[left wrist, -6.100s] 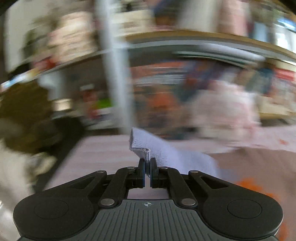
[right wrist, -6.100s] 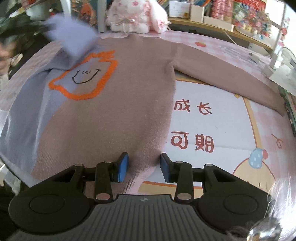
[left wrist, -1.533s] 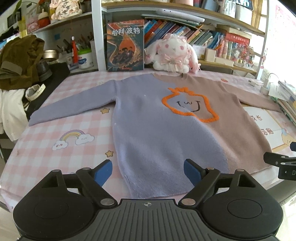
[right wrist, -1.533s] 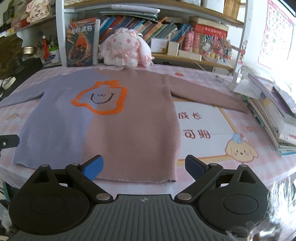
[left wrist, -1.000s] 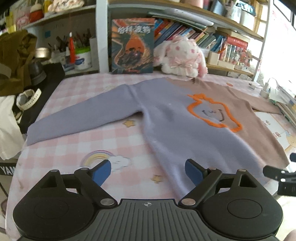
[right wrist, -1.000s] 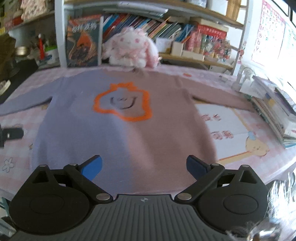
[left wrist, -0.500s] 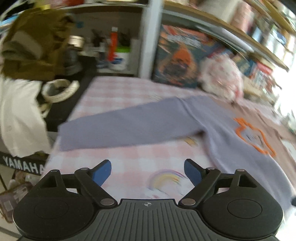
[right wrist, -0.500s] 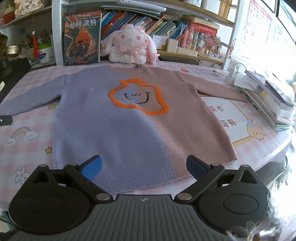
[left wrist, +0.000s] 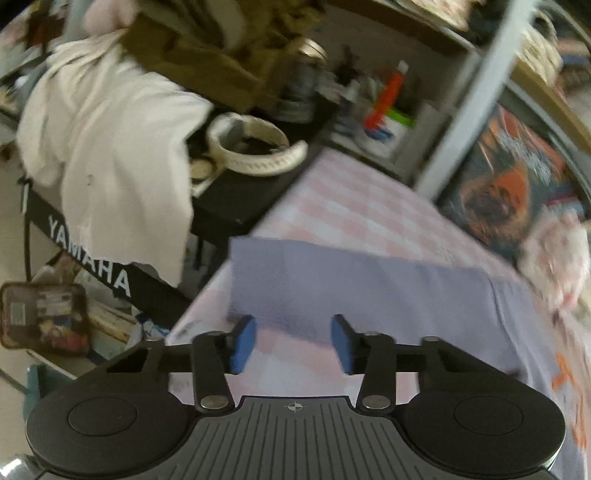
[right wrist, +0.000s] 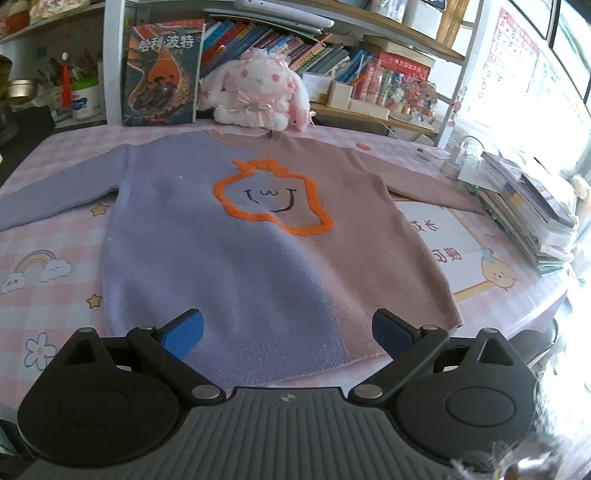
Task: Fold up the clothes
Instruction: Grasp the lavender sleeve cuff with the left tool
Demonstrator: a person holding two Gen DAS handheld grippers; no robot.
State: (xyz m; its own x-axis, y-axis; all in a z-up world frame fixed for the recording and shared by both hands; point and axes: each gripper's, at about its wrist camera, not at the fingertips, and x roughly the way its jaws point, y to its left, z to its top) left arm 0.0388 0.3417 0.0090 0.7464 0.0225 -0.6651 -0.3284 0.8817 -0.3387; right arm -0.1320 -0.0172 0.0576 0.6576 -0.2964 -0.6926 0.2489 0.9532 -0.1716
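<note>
Worktop [right wrist: 22, 273] w/ pink checked cover, bookshelf [right wrist: 388, 22] behind it; sweater [right wrist: 236, 240] lies flat, spread out mid-worktop, plush bunny [right wrist: 258, 92] and book [right wrist: 162, 74] just beyond its collar, book stack [right wrist: 532, 218] past its brown sleeve. Right gripper [right wrist: 288, 332] released, wide apart, hovering near the hem. Left gripper [left wrist: 291, 343] also released, holding nothing, at the lilac sleeve [left wrist: 332, 280] cuff near worktop edge; white cloth [left wrist: 110, 147] and headphones [left wrist: 255, 147] lie beyond that sleeve, view blurry.

A purple-and-tan sweater [right wrist: 258, 236] with an orange-outlined smiling face lies spread flat across the pink checked table [right wrist: 48, 295], collar toward the plush bunny [right wrist: 255, 96] at the far edge, hem just beyond the wide-open right gripper [right wrist: 288, 330] at the near edge.
</note>
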